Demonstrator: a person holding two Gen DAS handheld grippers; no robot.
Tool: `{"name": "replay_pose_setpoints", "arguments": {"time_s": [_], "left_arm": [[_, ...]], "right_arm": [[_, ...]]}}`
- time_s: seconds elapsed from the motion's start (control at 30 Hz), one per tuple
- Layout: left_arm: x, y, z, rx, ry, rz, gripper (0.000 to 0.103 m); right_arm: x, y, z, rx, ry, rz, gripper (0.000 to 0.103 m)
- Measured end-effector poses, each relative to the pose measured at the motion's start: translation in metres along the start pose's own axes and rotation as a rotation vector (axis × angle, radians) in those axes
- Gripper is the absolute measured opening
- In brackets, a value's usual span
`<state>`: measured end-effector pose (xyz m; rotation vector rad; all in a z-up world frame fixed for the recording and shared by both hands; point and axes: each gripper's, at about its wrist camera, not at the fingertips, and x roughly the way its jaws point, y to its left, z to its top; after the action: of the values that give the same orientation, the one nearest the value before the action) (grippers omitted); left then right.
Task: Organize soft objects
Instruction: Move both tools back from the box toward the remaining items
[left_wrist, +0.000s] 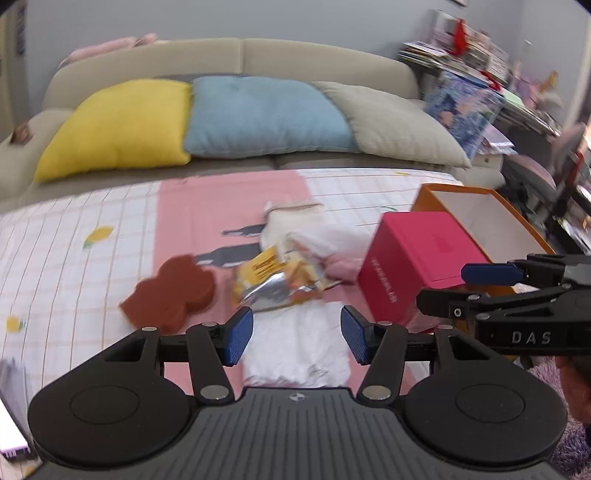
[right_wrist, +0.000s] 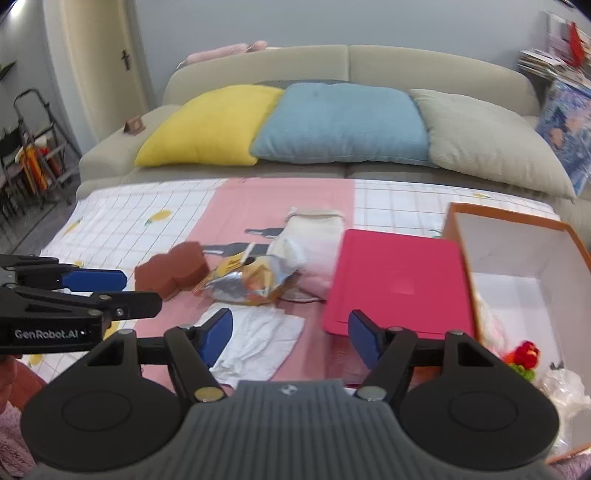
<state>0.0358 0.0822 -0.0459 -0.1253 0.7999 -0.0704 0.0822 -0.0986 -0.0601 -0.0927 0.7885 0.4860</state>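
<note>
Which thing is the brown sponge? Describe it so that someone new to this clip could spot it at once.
Start at the table with the pink and checked cloth, in front of the sofa. Left of the crumpled snack bag in the middle lies the brown sponge. It is the only dark reddish-brown thing there, thick, with a lobed, wavy outline.

Crinkled glossy foil snack bag (left_wrist: 275, 284) beside a matt brown sponge (left_wrist: 170, 295) and white cloth (left_wrist: 299, 343).
</note>
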Motion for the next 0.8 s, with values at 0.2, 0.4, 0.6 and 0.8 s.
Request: {"name": "replay_pose_setpoints", "arguments": {"time_s": [0.2,0.4,0.6,0.8], "left_arm": [[-0.002,0.029,-0.019,-0.032,0.005,0.009,0.065],[0.020,0.043,-0.025,0.057,0.044,0.072,0.065],[0.045,0.064,-0.023,0.203,0.050,0.146,0.077],[0.076,0.087,-0.016,0.356,0.091,0.224,0.085]], "right_arm": [[0.022,0.028,0.001,-0.099,0.039,0.017,0.066],[0.057,0.047,0.001,-0.147,0.094,0.023,0.066],[0.099,0.055,0.006,-0.106,0.181,0.030,0.070],[0.135,0.054,0.007,-0.012,0.252,0.004,0.088]]}}
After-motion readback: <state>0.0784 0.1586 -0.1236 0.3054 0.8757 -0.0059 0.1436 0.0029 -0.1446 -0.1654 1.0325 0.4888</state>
